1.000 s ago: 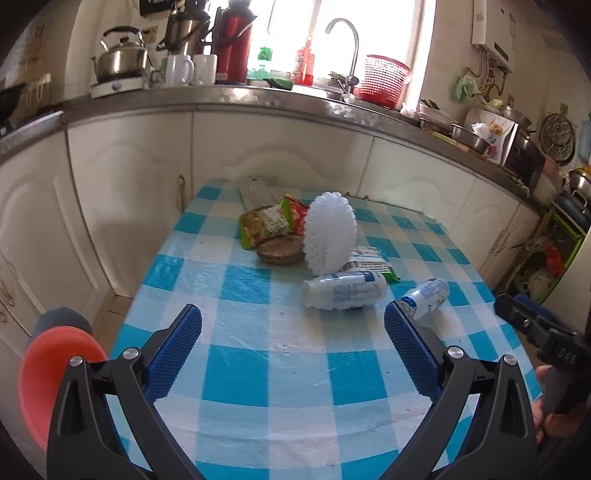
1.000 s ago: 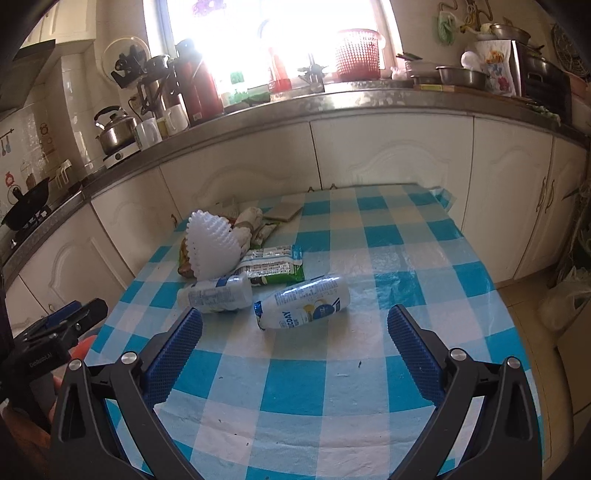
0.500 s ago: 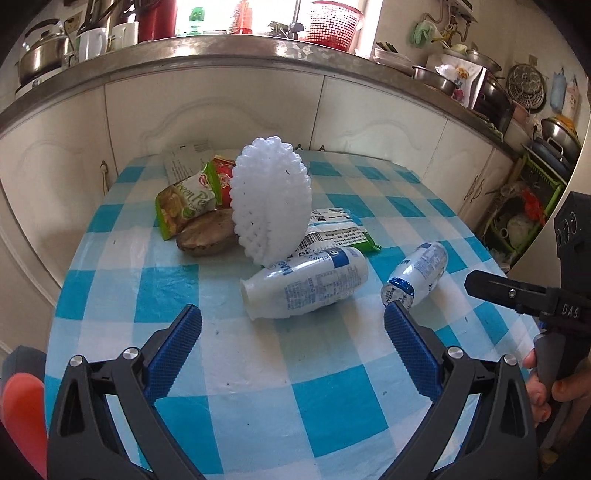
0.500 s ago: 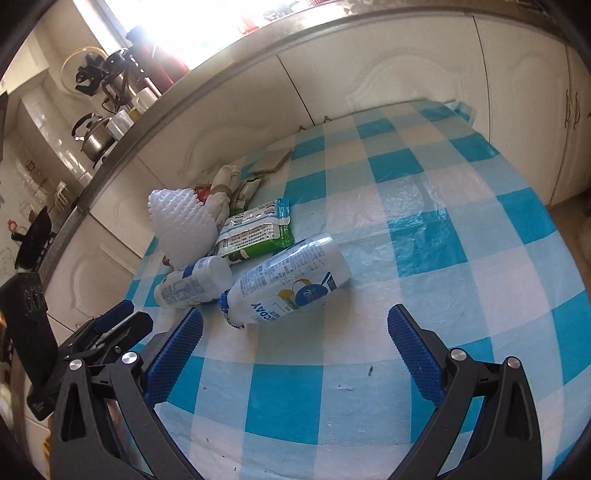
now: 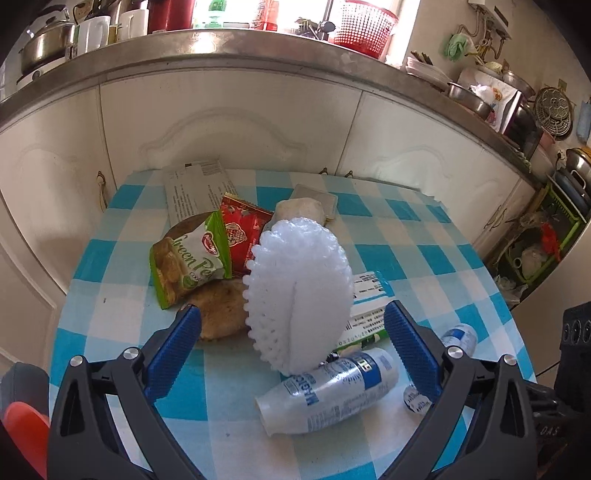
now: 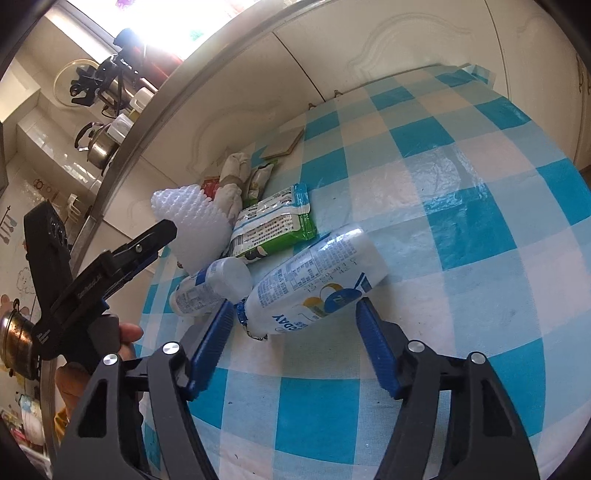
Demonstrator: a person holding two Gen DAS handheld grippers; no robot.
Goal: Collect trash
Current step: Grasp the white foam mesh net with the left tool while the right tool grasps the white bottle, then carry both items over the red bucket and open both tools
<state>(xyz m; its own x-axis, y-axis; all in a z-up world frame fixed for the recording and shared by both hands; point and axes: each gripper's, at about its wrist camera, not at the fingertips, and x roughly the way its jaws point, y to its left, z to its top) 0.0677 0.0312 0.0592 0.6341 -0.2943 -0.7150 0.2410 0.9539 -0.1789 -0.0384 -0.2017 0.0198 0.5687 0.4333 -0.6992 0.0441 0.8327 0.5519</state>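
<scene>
Nearest the right wrist camera, the right gripper point(image 6: 295, 332) points down at the checked tablecloth point(image 6: 461, 258), its blue pads point(image 6: 376, 354) apart. Its jaws have just been closing, and the lower end of the large bottle point(image 6: 317, 280) lies between the fingertips; whether the pads yet touch it cannot be told. That white bottle lies on its side, printed label up, neck toward the left pad.

Just left of it lies the small bottle point(image 6: 210, 284), also on its side, its base close to the large bottle's neck. From the left wrist view the left gripper point(image 5: 291, 350) hangs over this small bottle point(image 5: 325, 391) with its jaws wide apart, holding nothing. A hand point(image 6: 110, 347) grips the left gripper's handle at the table's edge.

Behind the bottles a green and white packet point(image 6: 273, 225) lies flat, and the white foam net point(image 5: 299, 299) stands on edge just beside it. Beyond the net sit a green pea snack bag point(image 5: 188, 262), a red sachet point(image 5: 243, 229), a brown flat piece point(image 5: 221, 310) and a printed paper point(image 5: 195, 192).

Farther off, white cabinet doors point(image 5: 229, 122) run under a steel counter point(image 5: 221, 48) carrying mugs, a kettle and a red basket point(image 5: 362, 26).
</scene>
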